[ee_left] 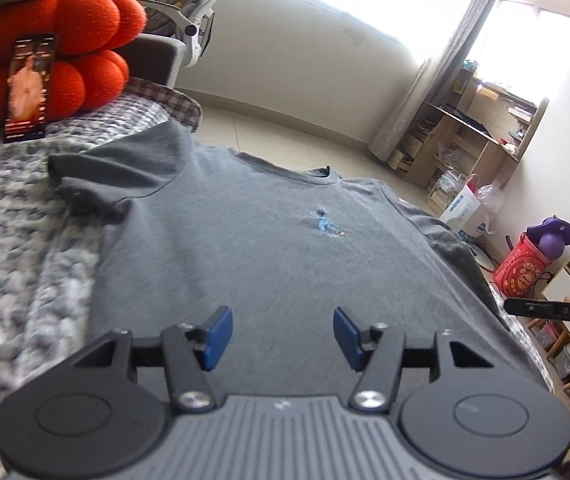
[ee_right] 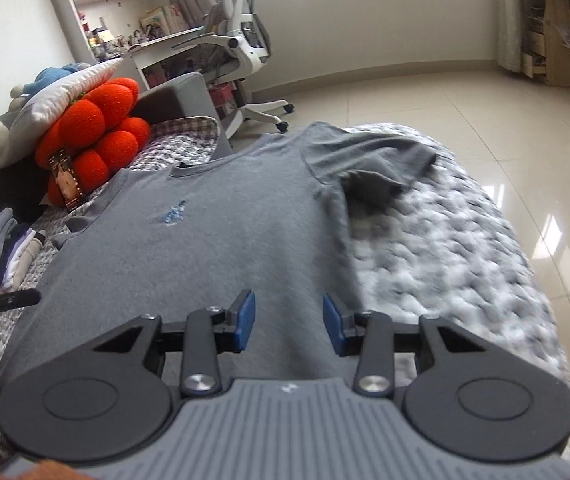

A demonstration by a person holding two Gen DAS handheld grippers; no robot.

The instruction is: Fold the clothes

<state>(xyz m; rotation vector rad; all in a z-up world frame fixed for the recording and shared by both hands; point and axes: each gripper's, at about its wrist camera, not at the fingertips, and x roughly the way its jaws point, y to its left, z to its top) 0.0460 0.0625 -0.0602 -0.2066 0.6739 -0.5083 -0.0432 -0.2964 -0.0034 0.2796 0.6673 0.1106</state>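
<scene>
The grey short-sleeved cotton T-shirt [ee_left: 253,248] lies spread flat, chest side up, on the grey-and-white knitted bed blanket [ee_right: 445,248], stretching ahead of both tools with its collar at the far end. No fold shows yet: both sleeves lie out to the sides, so I judge the folding not yet begun. The left tool [ee_left: 282,334] and right tool [ee_right: 287,322] hover over the near hem, fingers apart, gripping nothing.
</scene>
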